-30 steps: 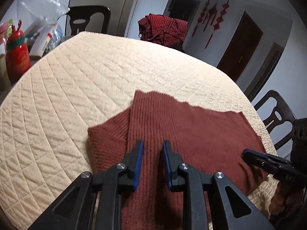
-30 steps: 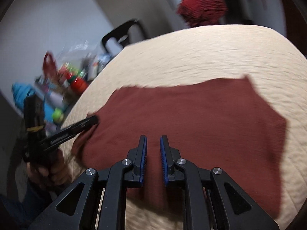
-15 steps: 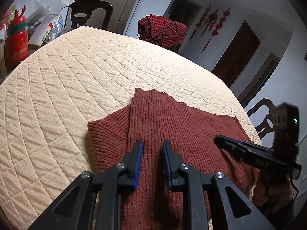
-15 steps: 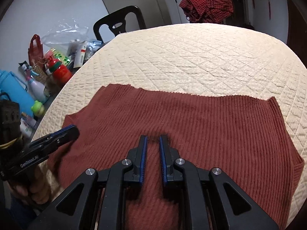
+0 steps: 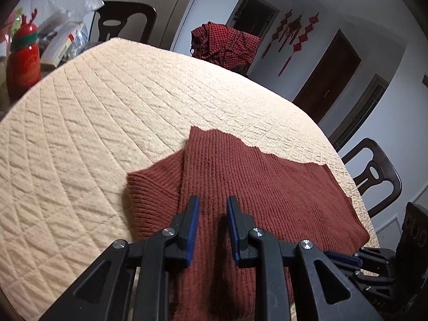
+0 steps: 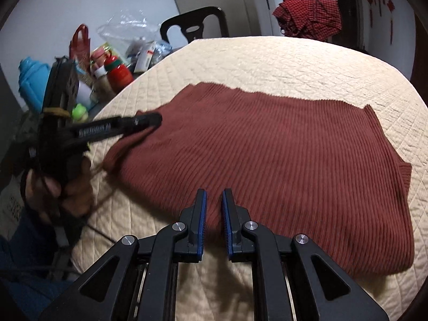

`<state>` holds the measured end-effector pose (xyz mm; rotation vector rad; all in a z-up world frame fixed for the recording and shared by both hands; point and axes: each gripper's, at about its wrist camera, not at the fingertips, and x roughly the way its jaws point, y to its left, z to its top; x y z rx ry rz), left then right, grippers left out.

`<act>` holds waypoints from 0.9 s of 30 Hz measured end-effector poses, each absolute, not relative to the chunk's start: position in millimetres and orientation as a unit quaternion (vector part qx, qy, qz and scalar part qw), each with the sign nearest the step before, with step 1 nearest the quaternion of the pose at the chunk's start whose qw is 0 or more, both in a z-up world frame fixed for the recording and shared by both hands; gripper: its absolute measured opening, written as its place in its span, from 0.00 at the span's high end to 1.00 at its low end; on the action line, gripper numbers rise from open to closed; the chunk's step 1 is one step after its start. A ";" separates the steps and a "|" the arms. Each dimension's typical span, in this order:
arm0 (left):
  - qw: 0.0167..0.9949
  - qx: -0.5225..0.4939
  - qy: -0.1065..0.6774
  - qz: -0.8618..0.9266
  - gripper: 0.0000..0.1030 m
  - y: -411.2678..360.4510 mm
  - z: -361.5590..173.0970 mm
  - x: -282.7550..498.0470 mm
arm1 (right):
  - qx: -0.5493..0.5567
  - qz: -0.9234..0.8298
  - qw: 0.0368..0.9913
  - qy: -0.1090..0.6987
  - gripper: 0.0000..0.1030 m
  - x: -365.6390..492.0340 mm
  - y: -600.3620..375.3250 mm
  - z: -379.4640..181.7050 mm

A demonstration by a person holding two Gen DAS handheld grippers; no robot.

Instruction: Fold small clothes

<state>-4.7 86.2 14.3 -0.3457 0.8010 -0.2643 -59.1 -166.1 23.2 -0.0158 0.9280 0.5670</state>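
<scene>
A rust-red ribbed sweater [image 6: 267,165] lies folded flat on the cream quilted table [image 5: 107,112], while the left gripper [image 5: 212,208] and right gripper [image 6: 214,200] hover over its near edge, jaws narrowly parted, holding nothing.

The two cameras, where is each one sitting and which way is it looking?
Left wrist view: sits on the left gripper, looks down along its jaws over the sweater and table toward the far wall; the right gripper peeks in at lower right.
Right wrist view: sits on the right gripper at the sweater's near edge, looks across toward the clutter; the left gripper and the hand holding it show at left.
Shared: sweater, table, checked cloth, black chair.
</scene>
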 end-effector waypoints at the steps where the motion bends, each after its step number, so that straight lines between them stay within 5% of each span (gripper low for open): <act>1: 0.901 -0.167 0.382 -0.121 0.76 90.0 18.0 -7.7 | -0.008 0.271 0.854 0.445 0.88 -59.5 -166.1 21.8; 3: 0.907 -0.170 0.370 -0.103 0.60 100.8 25.4 -14.5 | -0.009 0.274 0.852 0.446 0.88 -61.8 -166.9 21.8; 8: 0.903 -0.197 0.374 -0.082 0.45 124.6 23.6 -20.3 | 0.007 0.280 0.860 0.426 0.88 -55.1 -170.7 31.0; 19: 0.875 -0.235 0.408 -0.108 0.39 113.6 -0.6 -16.1 | 0.049 0.275 0.861 0.424 0.88 -22.8 -172.5 25.4; 27: 0.877 -0.200 0.417 -0.126 0.49 96.5 -1.1 -25.0 | 0.062 0.314 0.842 0.433 0.88 -47.4 -178.2 19.6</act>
